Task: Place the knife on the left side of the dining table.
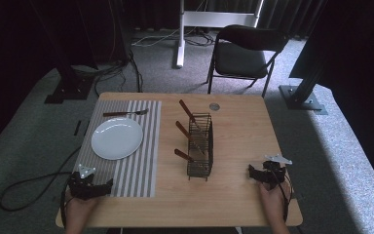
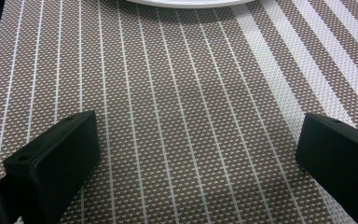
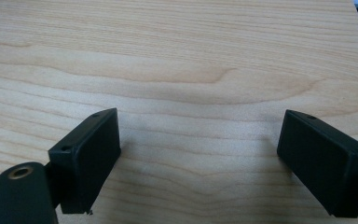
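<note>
1. Two tools rest near your edge of the worktop (image 1: 233, 195), each with its jaws spread wide and nothing between them.
2. Your left tool (image 1: 108, 185) lies on the near left corner of the striped placemat (image 1: 141, 165), pointing across it; in the left gripper view the left tool (image 2: 196, 154) has bare woven mat between its jaws.
3. Your right tool (image 1: 251, 172) sits on bare wood at the near right, and in the right gripper view the right tool (image 3: 198, 154) has wood grain between its jaws.
4. On the placemat, just beyond your left tool, lies a white plate (image 1: 117, 138), and beyond that a wooden-handled fork (image 1: 125, 113).
5. Between both tools, mid-worktop, stands a wire cutlery basket (image 1: 200, 146) holding three wooden-handled utensils (image 1: 187, 111).
6. A folding chair (image 1: 243, 53) stands beyond the worktop.
</note>
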Demonstrator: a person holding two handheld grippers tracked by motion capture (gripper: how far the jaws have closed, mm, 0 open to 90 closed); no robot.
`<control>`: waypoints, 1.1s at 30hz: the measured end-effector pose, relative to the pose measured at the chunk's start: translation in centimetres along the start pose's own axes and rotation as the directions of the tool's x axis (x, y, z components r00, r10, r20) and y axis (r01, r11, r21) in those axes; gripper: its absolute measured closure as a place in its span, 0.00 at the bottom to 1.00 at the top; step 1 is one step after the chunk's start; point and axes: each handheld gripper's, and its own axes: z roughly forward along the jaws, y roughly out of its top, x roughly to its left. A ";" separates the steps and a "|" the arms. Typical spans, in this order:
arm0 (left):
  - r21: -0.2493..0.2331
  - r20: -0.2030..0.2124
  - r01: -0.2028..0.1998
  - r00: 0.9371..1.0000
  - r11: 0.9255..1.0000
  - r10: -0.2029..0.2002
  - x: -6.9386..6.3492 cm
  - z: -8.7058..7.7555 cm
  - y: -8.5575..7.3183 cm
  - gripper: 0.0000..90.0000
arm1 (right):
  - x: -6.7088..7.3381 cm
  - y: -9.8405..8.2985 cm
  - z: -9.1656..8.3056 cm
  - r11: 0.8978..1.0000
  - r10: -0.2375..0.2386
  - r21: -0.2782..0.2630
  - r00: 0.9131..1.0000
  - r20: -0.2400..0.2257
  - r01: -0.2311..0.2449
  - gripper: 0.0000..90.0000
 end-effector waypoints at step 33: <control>0.017 0.086 -0.027 0.996 0.999 0.026 -2.3 -0.9 0.5 0.03 | 0.0 0.0 0.0 1.000 0.001 0.000 1.000 0.000 -0.001 0.14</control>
